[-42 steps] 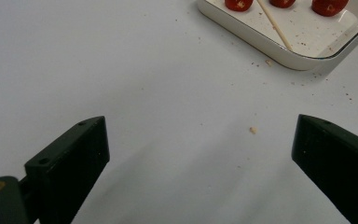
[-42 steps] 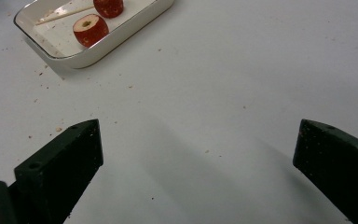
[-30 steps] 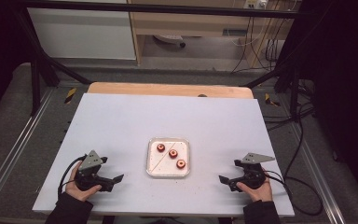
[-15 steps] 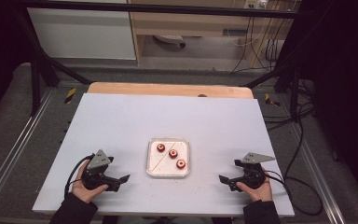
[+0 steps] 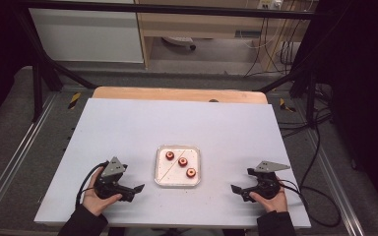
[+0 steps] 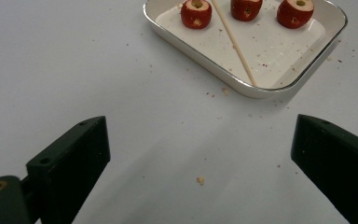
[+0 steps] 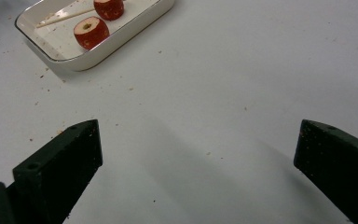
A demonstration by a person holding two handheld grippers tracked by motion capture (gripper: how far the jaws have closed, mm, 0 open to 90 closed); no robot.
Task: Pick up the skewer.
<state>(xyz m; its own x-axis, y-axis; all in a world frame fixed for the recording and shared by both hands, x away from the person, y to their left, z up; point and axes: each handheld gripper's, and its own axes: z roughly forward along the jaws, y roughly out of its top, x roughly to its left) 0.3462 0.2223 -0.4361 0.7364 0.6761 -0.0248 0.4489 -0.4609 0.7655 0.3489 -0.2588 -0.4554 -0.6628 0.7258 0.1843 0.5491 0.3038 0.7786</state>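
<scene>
flanking the tray [image 5: 177, 182], both grippers, left [image 5: 134, 191] and right [image 5: 237, 189], rest with jaws apart, likely readying to skewer; three fruits [image 5: 182, 162] and a stick [image 6: 233, 42] lie inside it, mid-table.

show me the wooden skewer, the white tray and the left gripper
wooden skewer [image 6: 233, 42], left gripper view, middle of the stick lying in the tray
white tray [image 6: 289, 85], left gripper view, near rim
left gripper [image 5: 136, 192], high view, between its open jaw tips
</scene>
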